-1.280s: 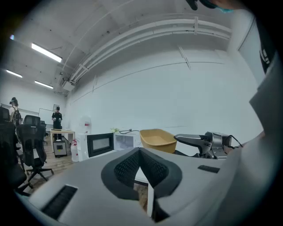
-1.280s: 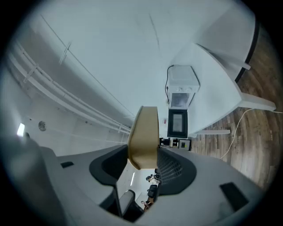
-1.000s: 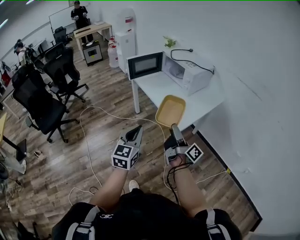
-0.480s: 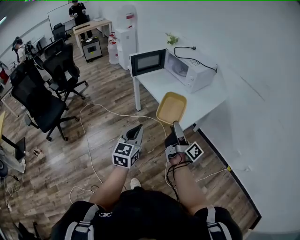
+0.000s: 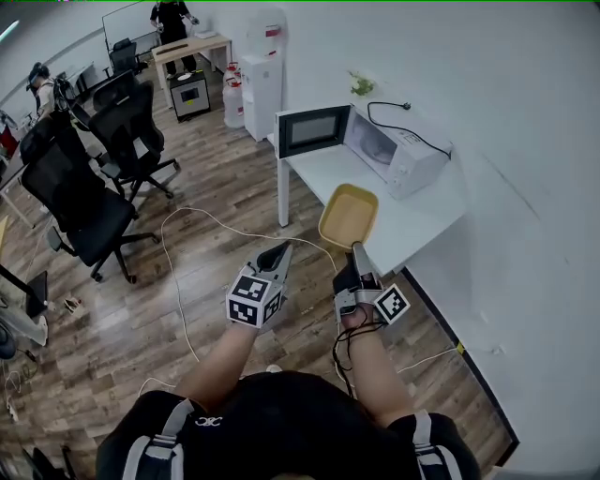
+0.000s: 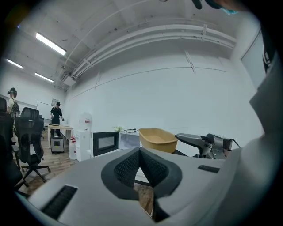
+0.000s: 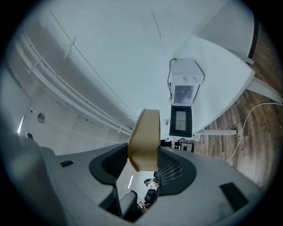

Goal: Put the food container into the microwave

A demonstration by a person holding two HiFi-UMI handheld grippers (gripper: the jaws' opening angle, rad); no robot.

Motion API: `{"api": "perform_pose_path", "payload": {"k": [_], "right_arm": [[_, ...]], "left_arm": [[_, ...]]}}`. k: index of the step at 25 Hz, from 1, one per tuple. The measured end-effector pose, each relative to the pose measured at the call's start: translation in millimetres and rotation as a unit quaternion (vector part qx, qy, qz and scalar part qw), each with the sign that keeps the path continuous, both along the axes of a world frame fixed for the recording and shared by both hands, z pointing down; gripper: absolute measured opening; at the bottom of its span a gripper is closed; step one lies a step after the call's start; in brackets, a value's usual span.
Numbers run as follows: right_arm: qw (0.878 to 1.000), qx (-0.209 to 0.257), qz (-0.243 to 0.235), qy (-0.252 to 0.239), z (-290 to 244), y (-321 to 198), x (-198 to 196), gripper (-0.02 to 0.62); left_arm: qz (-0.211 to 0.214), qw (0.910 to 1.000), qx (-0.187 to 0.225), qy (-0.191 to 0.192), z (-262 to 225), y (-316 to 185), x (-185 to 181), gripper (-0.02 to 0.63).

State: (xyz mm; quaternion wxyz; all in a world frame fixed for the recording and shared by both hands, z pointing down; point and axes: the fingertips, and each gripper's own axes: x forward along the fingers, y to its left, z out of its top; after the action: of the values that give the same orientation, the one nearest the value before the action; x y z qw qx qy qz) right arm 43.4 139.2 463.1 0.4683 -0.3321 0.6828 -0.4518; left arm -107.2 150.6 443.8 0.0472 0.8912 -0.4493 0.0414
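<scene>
My right gripper [image 5: 357, 251] is shut on the near rim of a tan food container [image 5: 348, 215], held level in the air over the near edge of the white table [image 5: 412, 225]. In the right gripper view the container [image 7: 144, 139] sits edge-on between the jaws. The white microwave [image 5: 394, 155] stands at the table's far end with its door [image 5: 313, 130] swung open to the left; it appears too in the right gripper view [image 7: 183, 88]. My left gripper [image 5: 277, 254] hangs beside the right one, shut and empty, its pads [image 6: 150, 164] touching at the tips.
Black office chairs [image 5: 89, 202] stand on the wood floor at left. A white cable [image 5: 183, 281] loops over the floor by the table leg. A water dispenser [image 5: 260, 89] and a desk with a person [image 5: 173, 19] are at the back. A wall runs along the right.
The view has shifted closer to the table; the microwave and the held container sit slightly farther right and lower in the head view. Both grippers keep their states.
</scene>
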Motion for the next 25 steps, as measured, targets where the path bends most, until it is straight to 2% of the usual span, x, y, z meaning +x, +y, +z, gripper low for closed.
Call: {"api": "perform_pose_path", "payload": {"k": [10,21,25], "right_arm": [[1.0,-0.008,0.016,-0.002,10.5,-31.5,-39.3,0.215],[1.0,-0.011,0.017,-0.003,22.4,-68.8,-47.0,0.215],[1.0,-0.018,0.022,-0.003,28.4,-95.6,-48.1,0.215]], "left_arm": [[0.018,0.9998,-0.008,-0.003,14.4,-36.2,-41.6,-0.008],[0.012,0.9999,-0.012,-0.001,21.2,-70.5,-64.3,-0.008],[0.02,0.9997,-0.012,-0.004,25.6,-97.2,-63.8,-0.008]]}}
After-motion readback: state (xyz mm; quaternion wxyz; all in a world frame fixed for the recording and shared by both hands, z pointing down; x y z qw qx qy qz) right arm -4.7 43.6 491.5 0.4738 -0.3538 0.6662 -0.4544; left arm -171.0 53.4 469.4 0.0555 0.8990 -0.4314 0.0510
